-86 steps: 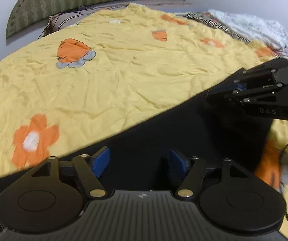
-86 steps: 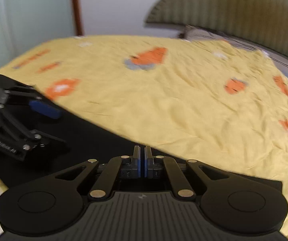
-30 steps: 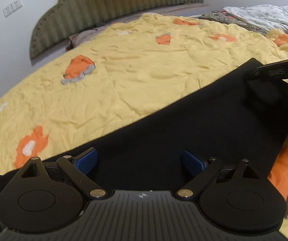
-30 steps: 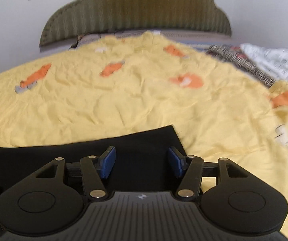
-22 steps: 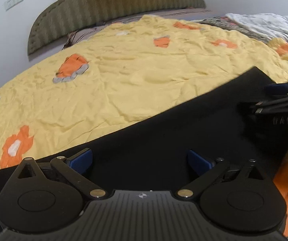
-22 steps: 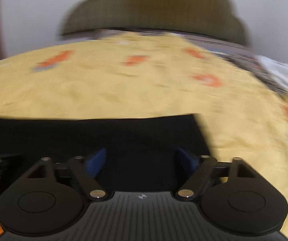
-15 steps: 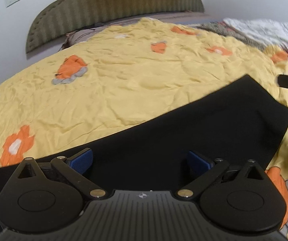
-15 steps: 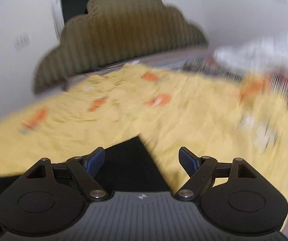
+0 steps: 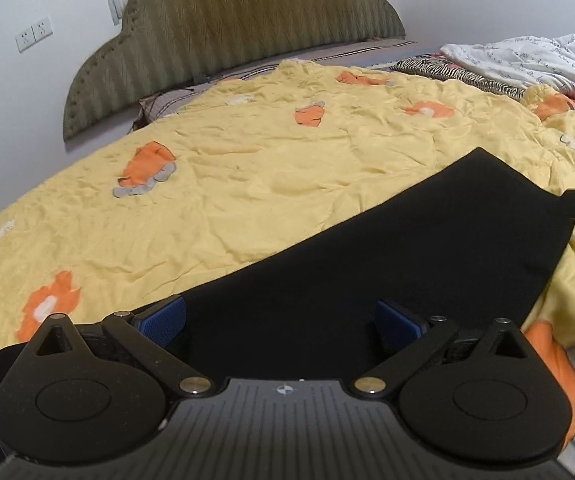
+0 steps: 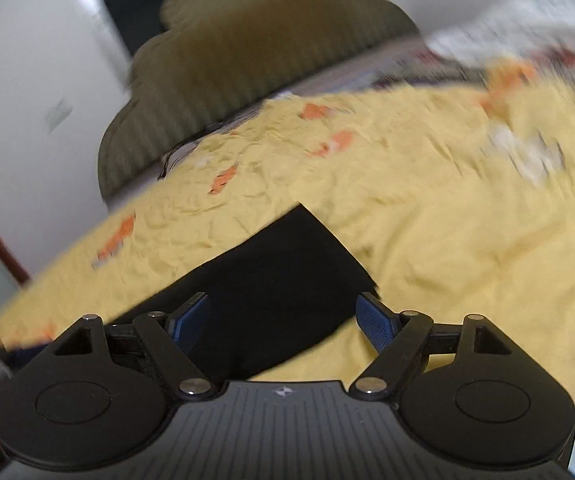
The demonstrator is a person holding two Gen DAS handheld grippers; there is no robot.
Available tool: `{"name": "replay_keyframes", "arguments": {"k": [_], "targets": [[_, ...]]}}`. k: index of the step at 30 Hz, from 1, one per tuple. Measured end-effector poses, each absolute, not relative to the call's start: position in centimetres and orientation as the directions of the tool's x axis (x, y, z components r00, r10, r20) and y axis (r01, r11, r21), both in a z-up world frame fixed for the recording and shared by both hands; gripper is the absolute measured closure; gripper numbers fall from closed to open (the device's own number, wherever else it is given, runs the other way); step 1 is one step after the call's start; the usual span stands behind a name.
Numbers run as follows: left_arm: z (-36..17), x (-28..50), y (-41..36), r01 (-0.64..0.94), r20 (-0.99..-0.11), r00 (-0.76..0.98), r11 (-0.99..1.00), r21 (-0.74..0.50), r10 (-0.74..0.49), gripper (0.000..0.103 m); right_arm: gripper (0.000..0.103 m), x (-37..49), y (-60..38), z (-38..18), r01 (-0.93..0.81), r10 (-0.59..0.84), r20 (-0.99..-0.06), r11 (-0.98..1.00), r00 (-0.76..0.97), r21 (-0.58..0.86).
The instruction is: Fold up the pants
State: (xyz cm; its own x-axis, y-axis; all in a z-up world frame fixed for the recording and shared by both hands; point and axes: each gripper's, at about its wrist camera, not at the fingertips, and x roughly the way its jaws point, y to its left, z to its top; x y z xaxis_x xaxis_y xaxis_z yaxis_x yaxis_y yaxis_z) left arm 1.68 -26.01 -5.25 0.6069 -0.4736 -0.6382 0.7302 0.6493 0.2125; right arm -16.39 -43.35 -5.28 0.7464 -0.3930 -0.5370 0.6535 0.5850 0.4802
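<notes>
The pants [image 9: 387, 264] are laid flat as a long black band across the near part of the bed, on a yellow quilt [image 9: 247, 184] printed with orange flowers, so that a firm, wide surface is offered for folding. One end of the band is seen squared off toward the right of the left wrist view, and no wrinkle or bunching is visible on the dark cloth, though detail in it is hard to read. The left gripper [image 9: 281, 318] is held low over the pants with its jaws spread wide and nothing between the blue pads [image 9: 159, 320]; the cloth lies beneath them and is not pinched. The right gripper [image 10: 283, 318] is held near the end corner of the pants, its jaws likewise apart and empty, having just been opening; its view is blurred. A dark part of it is glimpsed at the right edge of the left view. A fold seems to have been laid down and let go, judging by the flat cloth and free jaws. A headboard [image 9: 247, 20] and crumpled bedding [image 9: 527, 56] lie well beyond.
</notes>
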Motion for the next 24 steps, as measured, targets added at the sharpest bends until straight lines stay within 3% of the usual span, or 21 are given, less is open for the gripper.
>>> {"name": "replay_keyframes", "arguments": {"k": [3, 6, 14, 15, 19, 24], "targets": [[-5.5, 1.7, -25.7, 0.735, -0.657, 0.592, 0.648, 0.202, -0.466, 0.001, 0.023, -17.7, -44.1, -6.8, 0.646, -0.354, -0.547, 0.518, 0.758, 0.561], [-5.8, 2.1, -25.5, 0.736, -0.681, 0.566, 0.657, 0.163, -0.465, 0.001, 0.022, -19.0, -44.4, -7.6, 0.587, -0.321, -0.491, 0.468, 0.810, 0.661], [-5.5, 2.6, -25.1, 0.727, -0.685, 0.562, 0.672, 0.140, -0.464, 0.001, 0.024, -19.6, -46.1, -8.6, 0.521, -0.394, -0.390, 0.316, 0.832, 0.793], [-5.5, 2.7, -25.1, 0.728, -0.689, 0.554, 0.673, 0.128, -0.468, 0.001, 0.029, -19.4, -46.3, -8.6, 0.521, -0.403, -0.387, 0.307, 0.830, 0.796], [-5.0, 3.4, -25.2, 0.733, -0.699, 0.524, 0.676, 0.080, -0.486, 0.001, 0.078, -19.4, -47.3, -9.8, 0.550, -0.418, -0.432, 0.219, 0.799, 0.806], [-4.3, 5.2, -25.6, 0.724, -0.726, 0.456, 0.689, -0.035, -0.515, 0.001, 0.088, -19.7, -47.2, -9.8, 0.557, -0.427, -0.429, 0.239, 0.796, 0.795]]}}
